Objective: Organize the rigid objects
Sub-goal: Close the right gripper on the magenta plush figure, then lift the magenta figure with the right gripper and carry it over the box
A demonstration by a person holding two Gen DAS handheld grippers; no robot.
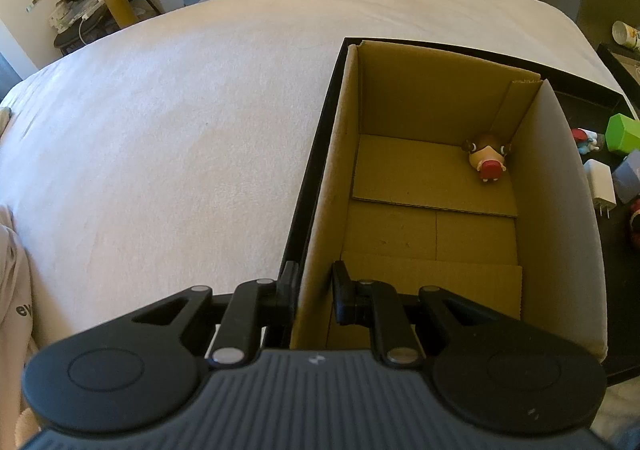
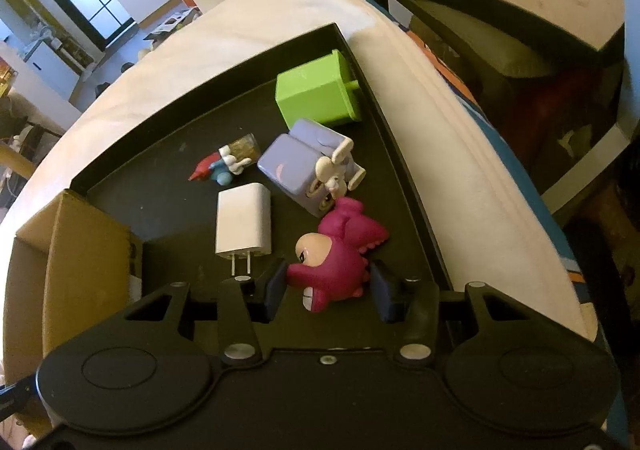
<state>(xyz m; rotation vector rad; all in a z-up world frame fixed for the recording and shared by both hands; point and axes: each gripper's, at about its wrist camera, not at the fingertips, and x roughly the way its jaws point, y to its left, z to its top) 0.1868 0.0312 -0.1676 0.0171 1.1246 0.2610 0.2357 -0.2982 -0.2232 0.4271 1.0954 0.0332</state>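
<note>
grip risk: right hand-held gripper (image 2: 328,290) pinches the magenta dinosaur-suit figurine with a pale face (image 2: 336,254) low on its rounded body; one pad meets an arm, the other the spiked back, so it looks likely to twist or pop out when lifted.
neighbour risk: figurine's tail end touches or nearly touches the lilac block toy with a white rabbit on it (image 2: 308,173); a careless lift could drag that one along.
plug risk: white wall charger with metal prongs (image 2: 243,225) lies just beside the left pad, prongs toward the gripper; a sideways swing may knock it.
box hold: left hand-held gripper (image 1: 314,290) is pressed together on the near left wall of the open brown cardboard box (image 1: 436,234), one pad inside, one outside; if it lets go or tugs, the light box could slide or tip on the black shallow tray (image 2: 168,153).
already sorted: small tan and red figurine (image 1: 487,159) lies in the far right corner of the box floor.
still out: green plastic cube (image 2: 316,91) and a small red, white and blue figurine (image 2: 224,167) lie on the tray, apart from the grasp.
edges: tray rim runs close on the right; past it the white bed (image 1: 160,137) drops off toward a dark side table.
open room: box floor is mostly bare, its top open; the path leftward over the box wall looks free once the figurine clears that wall.
</note>
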